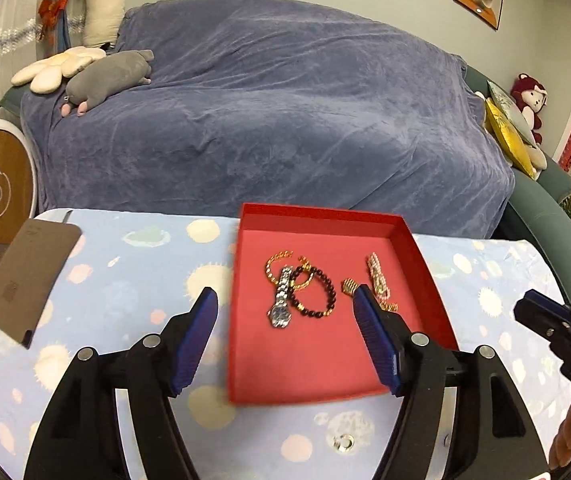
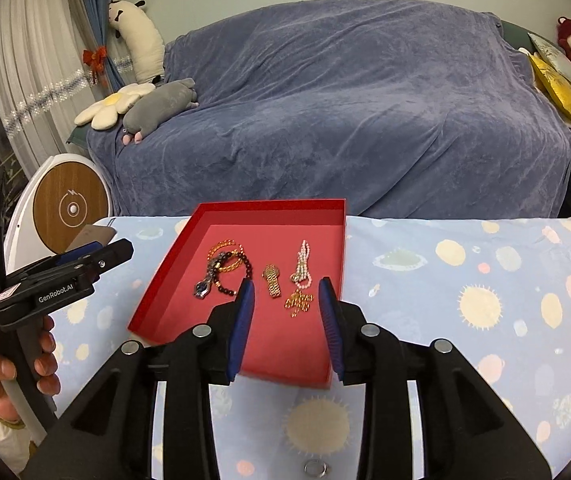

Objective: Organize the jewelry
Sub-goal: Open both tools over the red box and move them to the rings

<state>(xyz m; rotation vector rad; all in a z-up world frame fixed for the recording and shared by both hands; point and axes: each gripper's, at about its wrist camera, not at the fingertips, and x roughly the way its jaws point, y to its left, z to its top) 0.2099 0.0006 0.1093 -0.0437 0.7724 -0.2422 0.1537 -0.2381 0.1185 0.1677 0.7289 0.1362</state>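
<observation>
Home living room: covered sofa (image 2: 345, 112), plush toys (image 2: 161, 106).

From the right wrist camera I read "GenRobot.AI" in white on the black body of the left gripper (image 2: 97, 254). A small white sticker and more white lettering sit further back on that body; too small for me to read.

In the left wrist view I make out "DAS" on the right gripper (image 1: 525, 310), cut off at the frame edge.
</observation>
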